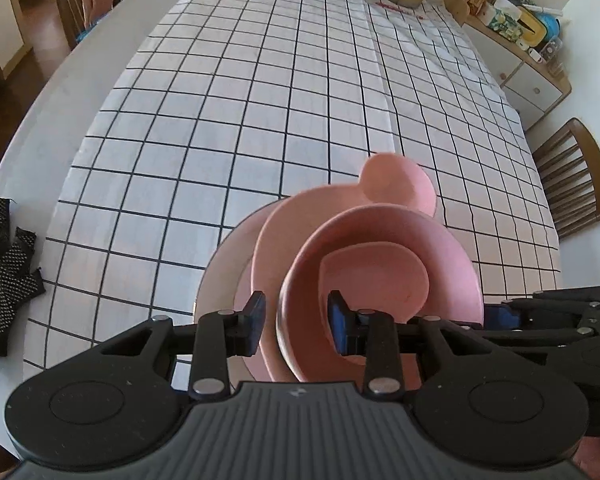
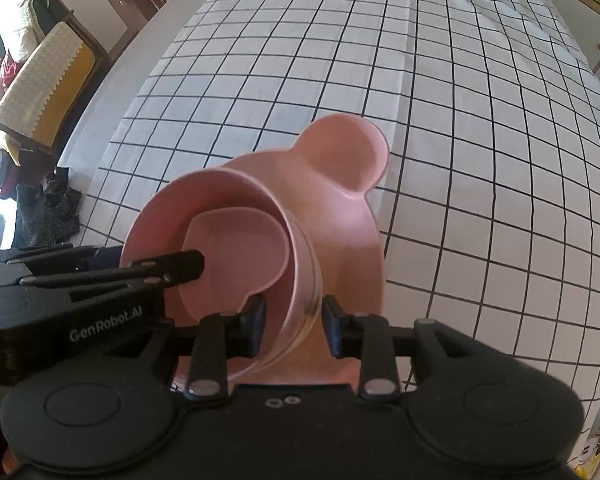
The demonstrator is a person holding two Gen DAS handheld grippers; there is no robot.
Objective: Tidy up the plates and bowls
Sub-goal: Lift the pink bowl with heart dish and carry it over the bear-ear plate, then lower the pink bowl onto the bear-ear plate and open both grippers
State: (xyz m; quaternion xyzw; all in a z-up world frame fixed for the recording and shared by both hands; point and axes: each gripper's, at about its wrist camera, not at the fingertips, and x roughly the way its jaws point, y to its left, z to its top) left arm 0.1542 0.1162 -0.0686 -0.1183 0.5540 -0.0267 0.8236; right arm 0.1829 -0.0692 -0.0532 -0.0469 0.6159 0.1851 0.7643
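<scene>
The near rim of the bowl [image 1: 380, 280] is cut off behind both grippers. Its wall is straddled by the left gripper [image 1: 296, 320] and the right gripper [image 2: 294, 324]; whether the fingers are clenched cannot be told. Beyond the bowl, open counter [image 1: 300, 100] is seen.

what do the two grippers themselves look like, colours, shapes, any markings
Both are matte black plastic. The left gripper has blue pads on its fingers, jointed linkage bars with silver rivets, two round disc housings and a ribbed grey centre plate. The right gripper is built alike, with a smooth black centre plate and two small screws. In the right wrist view the left one's side reads "GenRobot.AI" in grey. No cables or sleeves visible.
</scene>
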